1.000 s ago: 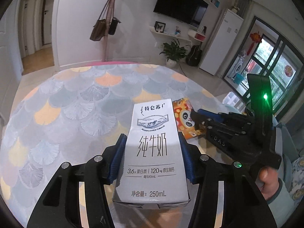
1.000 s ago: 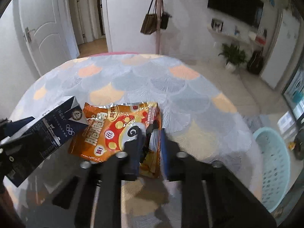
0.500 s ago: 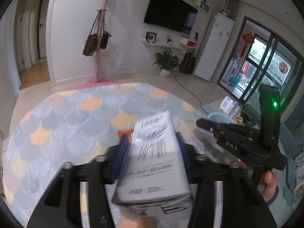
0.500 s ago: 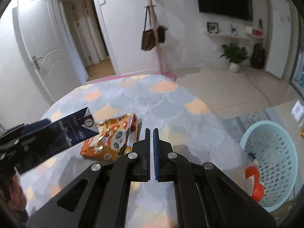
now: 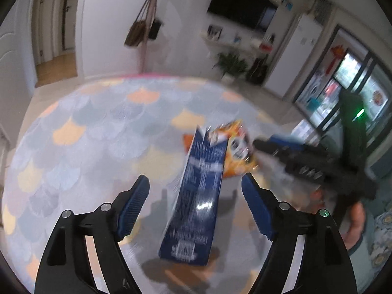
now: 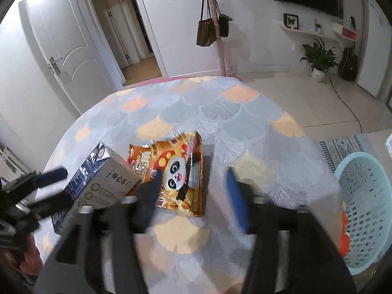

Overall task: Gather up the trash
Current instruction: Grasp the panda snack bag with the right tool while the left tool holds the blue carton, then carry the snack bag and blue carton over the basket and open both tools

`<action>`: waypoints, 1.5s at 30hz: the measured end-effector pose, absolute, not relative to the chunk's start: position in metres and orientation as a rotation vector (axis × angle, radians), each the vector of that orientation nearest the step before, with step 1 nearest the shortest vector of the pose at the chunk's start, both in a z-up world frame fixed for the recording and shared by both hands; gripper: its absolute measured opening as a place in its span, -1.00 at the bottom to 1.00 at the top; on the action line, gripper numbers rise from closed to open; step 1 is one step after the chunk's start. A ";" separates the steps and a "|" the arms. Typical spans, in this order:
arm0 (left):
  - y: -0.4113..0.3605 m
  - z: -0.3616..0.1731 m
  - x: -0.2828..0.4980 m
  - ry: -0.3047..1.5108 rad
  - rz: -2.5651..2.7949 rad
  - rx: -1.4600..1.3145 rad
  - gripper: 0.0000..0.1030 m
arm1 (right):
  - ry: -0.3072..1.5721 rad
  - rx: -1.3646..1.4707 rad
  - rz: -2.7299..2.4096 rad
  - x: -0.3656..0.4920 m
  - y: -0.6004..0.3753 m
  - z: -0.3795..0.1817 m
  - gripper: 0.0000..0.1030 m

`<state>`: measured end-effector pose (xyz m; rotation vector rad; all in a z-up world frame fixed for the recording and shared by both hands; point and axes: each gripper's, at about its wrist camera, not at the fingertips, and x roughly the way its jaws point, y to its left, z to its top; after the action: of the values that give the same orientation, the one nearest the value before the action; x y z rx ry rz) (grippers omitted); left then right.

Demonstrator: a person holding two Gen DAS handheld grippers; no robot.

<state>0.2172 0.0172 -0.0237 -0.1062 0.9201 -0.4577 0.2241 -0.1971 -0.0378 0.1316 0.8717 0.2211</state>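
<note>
A blue and white milk carton (image 5: pixel 196 193) lies on the round table between the wide-apart fingers of my left gripper (image 5: pixel 196 205), which is open and not touching it. The carton also shows at the left of the right wrist view (image 6: pixel 103 183). An orange panda snack bag (image 6: pixel 176 171) lies flat just beyond the carton (image 5: pixel 235 147). My right gripper (image 6: pixel 196 196) is open, its blurred fingers on either side of the bag's near end. In the left wrist view the right gripper (image 5: pixel 267 144) reaches in from the right.
The table (image 6: pixel 245 112) wears a scallop-patterned cloth in grey and orange. A light blue plastic basket (image 6: pixel 365 205) stands on the floor past the table's right edge, with something orange inside. A coat stand with bags (image 6: pixel 215 24) stands behind the table.
My left gripper has opened and let go of the milk carton, which has turned its dark blue side up on the table. My right gripper has opened from shut and come down over the snack bag.
</note>
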 end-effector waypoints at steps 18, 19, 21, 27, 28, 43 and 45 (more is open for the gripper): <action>0.030 -0.029 0.216 0.912 -0.387 -0.088 -0.34 | 0.967 -0.058 0.286 0.266 -0.149 -0.063 -0.35; 0.030 -0.029 0.214 0.913 -0.383 -0.092 -0.34 | 0.945 -0.101 0.270 0.263 -0.144 -0.063 -0.45; 0.034 -0.030 0.214 0.915 -0.380 -0.108 -0.34 | 0.931 -0.087 0.296 0.257 -0.143 -0.061 -0.85; 0.041 -0.023 0.213 0.887 -0.378 -0.127 -0.34 | 0.882 -0.067 0.288 0.239 -0.149 -0.054 -0.93; 0.040 -0.021 0.213 0.883 -0.378 -0.124 -0.34 | 0.868 -0.053 0.283 0.236 -0.154 -0.050 -0.93; -0.079 0.039 0.216 0.743 -0.578 -0.007 -0.34 | 0.593 0.052 -0.119 0.158 -0.282 0.024 -0.93; -0.102 0.040 0.218 0.742 -0.606 0.007 -0.34 | 0.557 0.074 -0.193 0.143 -0.304 0.028 -0.93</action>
<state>0.2183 -0.1019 0.0402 0.0067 0.7415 -0.6063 0.1433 -0.3044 0.0279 0.0740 0.5574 -0.1931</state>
